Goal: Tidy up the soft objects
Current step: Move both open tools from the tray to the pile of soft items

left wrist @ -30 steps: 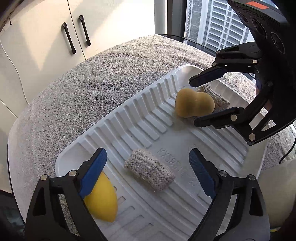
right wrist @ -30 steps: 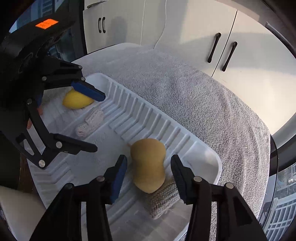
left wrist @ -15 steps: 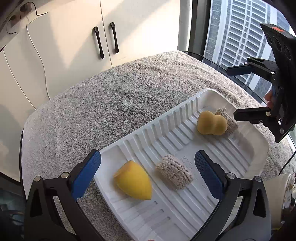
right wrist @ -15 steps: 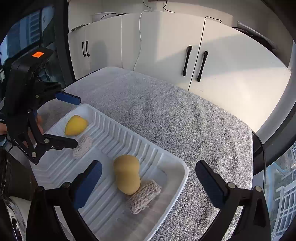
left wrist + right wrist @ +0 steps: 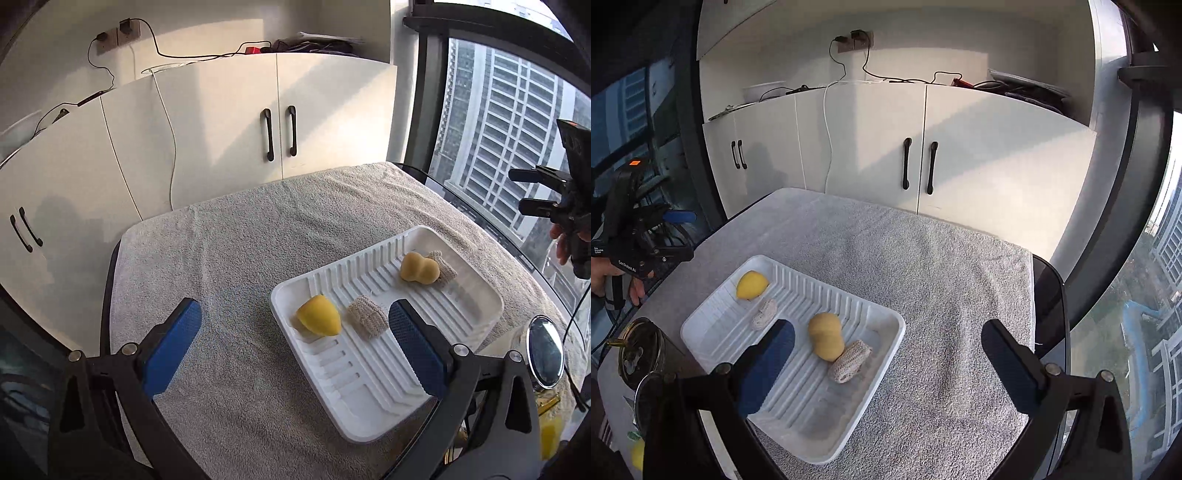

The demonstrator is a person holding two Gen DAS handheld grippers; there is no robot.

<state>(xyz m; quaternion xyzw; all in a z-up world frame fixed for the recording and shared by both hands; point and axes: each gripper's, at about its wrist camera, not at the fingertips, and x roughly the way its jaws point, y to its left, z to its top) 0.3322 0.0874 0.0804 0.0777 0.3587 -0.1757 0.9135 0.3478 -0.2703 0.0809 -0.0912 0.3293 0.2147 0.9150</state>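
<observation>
A white ribbed tray (image 5: 476,317) (image 5: 886,343) lies on a grey towel. In it are a yellow teardrop sponge (image 5: 319,320) (image 5: 751,285), a knitted beige pad (image 5: 368,321) (image 5: 764,314) beside it, a tan gourd-shaped sponge (image 5: 419,268) (image 5: 826,336) and a second knitted pad (image 5: 443,267) (image 5: 850,361) touching it. My left gripper (image 5: 293,350) is open and empty, high above the tray's near left side. My right gripper (image 5: 886,369) is open and empty, raised over the tray's right end.
The grey towel (image 5: 240,258) covers a round-cornered table. White cabinets (image 5: 221,122) stand behind it. A round metal-lidded container (image 5: 546,352) (image 5: 637,350) stands by the tray's near edge. A window (image 5: 498,110) is at the right.
Both grippers have pulled back and up from the tray, so the objects look smaller. The right gripper, shut close round the tan sponge a second ago, has opened wide. The objects stayed put.
</observation>
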